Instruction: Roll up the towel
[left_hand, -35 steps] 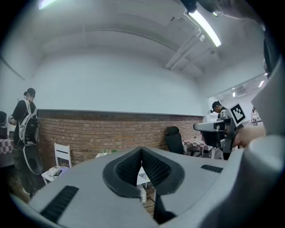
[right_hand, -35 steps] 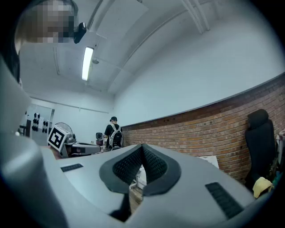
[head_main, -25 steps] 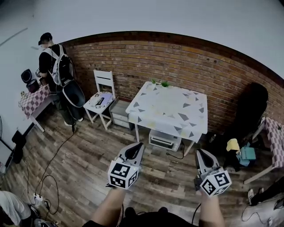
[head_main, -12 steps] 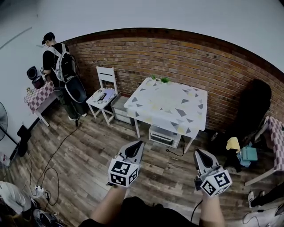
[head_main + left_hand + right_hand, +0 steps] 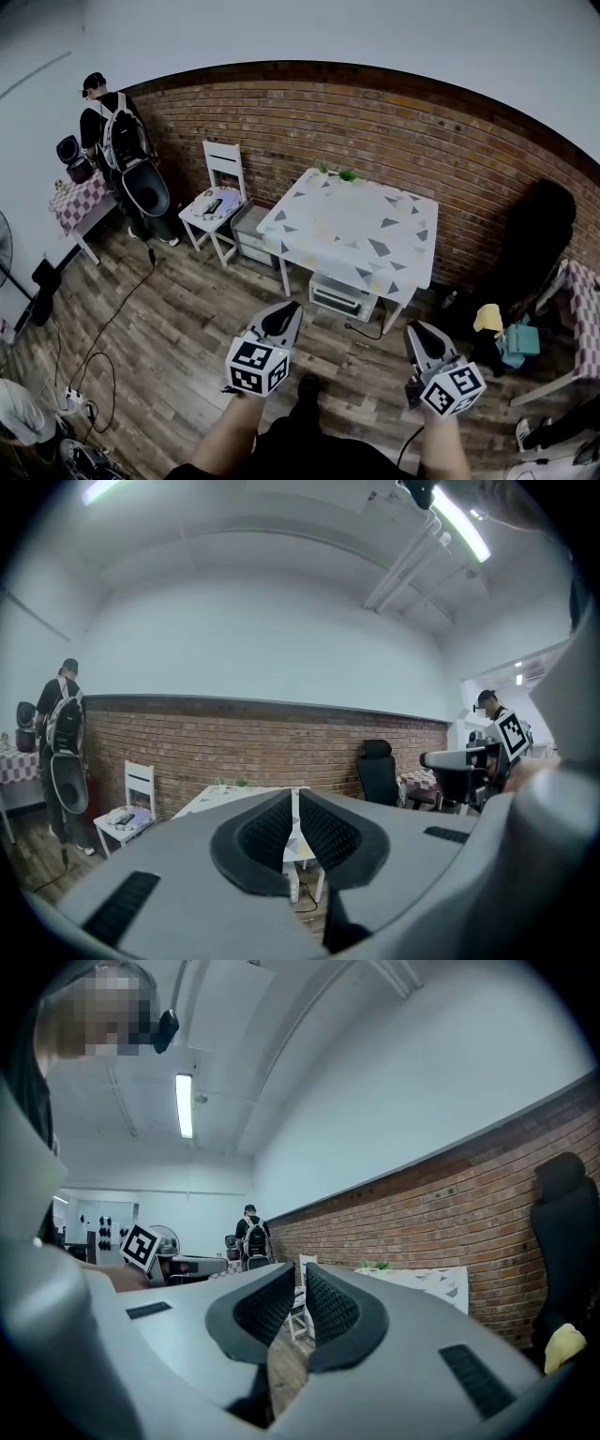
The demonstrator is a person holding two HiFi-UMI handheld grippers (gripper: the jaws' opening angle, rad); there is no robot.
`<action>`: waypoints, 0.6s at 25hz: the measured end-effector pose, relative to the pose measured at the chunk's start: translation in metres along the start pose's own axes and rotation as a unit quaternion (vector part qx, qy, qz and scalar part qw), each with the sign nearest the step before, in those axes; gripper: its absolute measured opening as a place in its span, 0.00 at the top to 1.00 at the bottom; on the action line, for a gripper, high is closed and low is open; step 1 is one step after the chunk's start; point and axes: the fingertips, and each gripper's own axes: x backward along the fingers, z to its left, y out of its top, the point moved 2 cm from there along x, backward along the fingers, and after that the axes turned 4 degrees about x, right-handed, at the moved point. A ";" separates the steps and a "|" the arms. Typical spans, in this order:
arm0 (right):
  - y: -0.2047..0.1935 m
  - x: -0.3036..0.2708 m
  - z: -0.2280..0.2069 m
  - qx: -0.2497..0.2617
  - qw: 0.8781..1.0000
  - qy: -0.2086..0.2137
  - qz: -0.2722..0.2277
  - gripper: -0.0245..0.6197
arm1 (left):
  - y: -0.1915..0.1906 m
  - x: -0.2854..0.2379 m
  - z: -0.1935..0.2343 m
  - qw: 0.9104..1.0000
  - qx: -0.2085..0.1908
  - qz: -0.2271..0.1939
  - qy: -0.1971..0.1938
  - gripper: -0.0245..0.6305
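Presently no towel is made out in any view; left gripper [image 5: 284, 317] is held closed and empty, right gripper [image 5: 421, 336] has just been cracked open on nothing; a soft, light, limp cloth is expected, best pinched at two edge corners.

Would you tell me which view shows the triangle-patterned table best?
The head view: the whole table top shows from above. The left gripper view catches only a sliver of it; the right gripper view, one side nearly edge-on.
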 end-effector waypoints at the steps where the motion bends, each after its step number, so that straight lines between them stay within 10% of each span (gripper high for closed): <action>1: -0.002 -0.006 -0.005 0.000 1.000 0.001 0.004 0.90 | 0.000 -0.009 0.004 1.000 0.001 -0.002 -0.001 0.93; 15: -0.014 -0.181 -0.091 0.004 0.998 0.010 0.066 0.90 | 0.001 -0.177 0.113 0.999 0.017 0.017 -0.044 0.93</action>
